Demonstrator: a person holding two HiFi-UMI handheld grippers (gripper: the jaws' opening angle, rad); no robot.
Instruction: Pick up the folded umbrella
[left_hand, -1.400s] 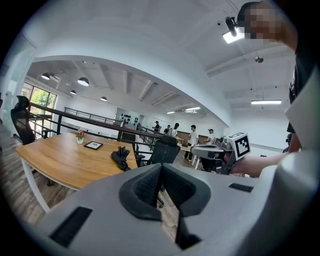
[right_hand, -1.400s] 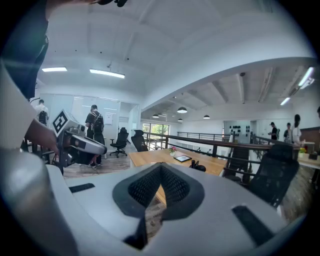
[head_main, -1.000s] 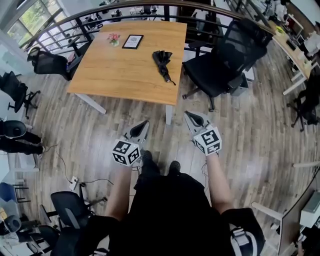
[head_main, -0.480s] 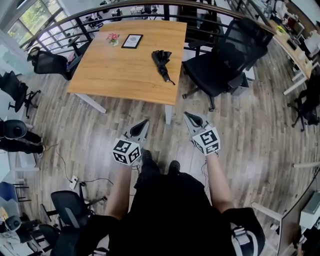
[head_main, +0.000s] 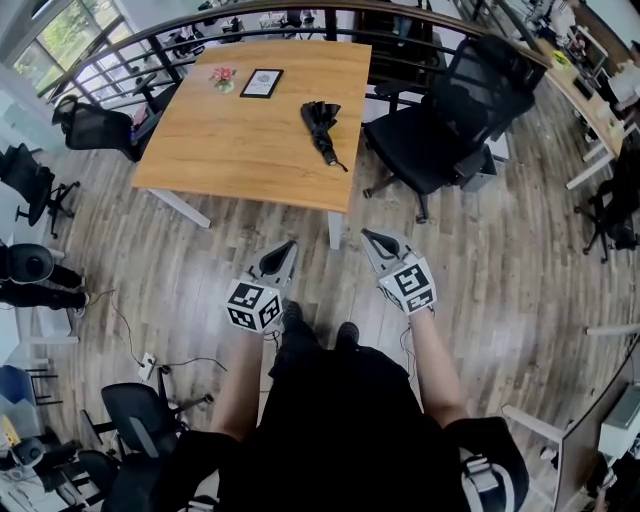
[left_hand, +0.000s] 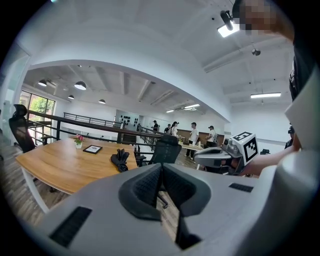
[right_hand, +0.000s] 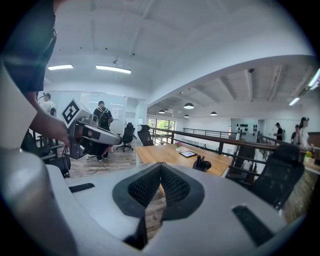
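A black folded umbrella (head_main: 322, 127) lies on the right part of the wooden table (head_main: 230, 140), handle end toward the near edge. It also shows as the umbrella (left_hand: 120, 160) in the left gripper view and the umbrella (right_hand: 202, 163) in the right gripper view, far off. My left gripper (head_main: 290, 246) and right gripper (head_main: 367, 237) hang side by side over the floor, short of the table's near edge. Both are shut with nothing between the jaws. Each gripper view shows the other: right gripper (left_hand: 197, 156), left gripper (right_hand: 119, 141).
A small flower pot (head_main: 223, 77) and a framed picture (head_main: 264, 82) stand at the table's far side. A black office chair (head_main: 440, 120) sits right of the table, another chair (head_main: 95, 125) at left. A dark railing (head_main: 150, 45) runs behind the table. People stand far off.
The right gripper has shifted slightly left and toward the table. The umbrella and the left gripper have stayed put.
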